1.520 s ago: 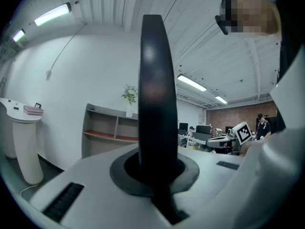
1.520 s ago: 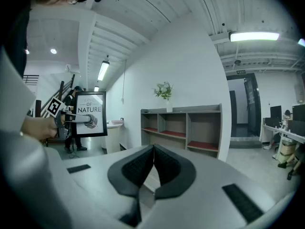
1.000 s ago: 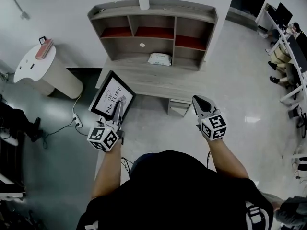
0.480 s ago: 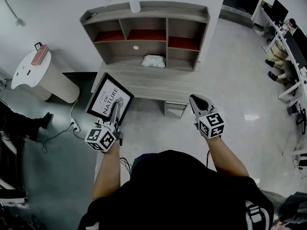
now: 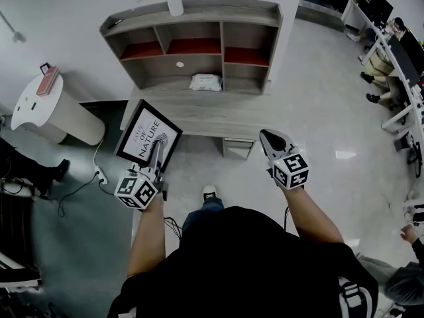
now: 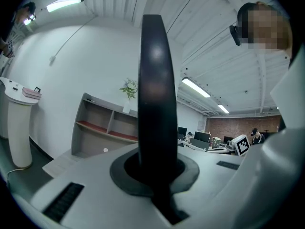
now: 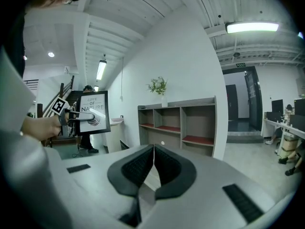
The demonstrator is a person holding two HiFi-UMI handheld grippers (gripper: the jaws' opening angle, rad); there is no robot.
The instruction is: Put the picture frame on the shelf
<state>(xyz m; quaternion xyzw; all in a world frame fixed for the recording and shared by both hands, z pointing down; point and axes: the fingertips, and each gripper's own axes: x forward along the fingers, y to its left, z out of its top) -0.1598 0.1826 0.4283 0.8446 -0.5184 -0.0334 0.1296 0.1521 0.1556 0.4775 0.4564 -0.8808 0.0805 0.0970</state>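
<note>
A black picture frame (image 5: 148,136) with a white print is held upright in the air, left of the desk, by my left gripper (image 5: 158,152), which is shut on its lower edge. In the left gripper view the frame's black edge (image 6: 156,104) stands between the jaws and hides the middle. The right gripper view shows the picture frame (image 7: 94,112) at the left. My right gripper (image 5: 273,142) is shut with nothing in it, hanging in front of the desk. The wooden shelf unit (image 5: 193,46) with open compartments stands ahead against the wall; the right gripper view also shows the shelf unit (image 7: 181,125).
A white packet (image 5: 204,81) lies on the desk (image 5: 199,108) under the shelf. A vase with a plant (image 5: 173,2) stands on the shelf top. A round white stand (image 5: 50,108) is at the left. Cables and a power strip (image 5: 99,174) lie on the floor. People sit at desks (image 5: 391,52) far right.
The whole view has shifted: shelf and desk sit lower-left than before, both grippers have drifted slightly left with the frame still held, and my shoe now shows on the floor.
</note>
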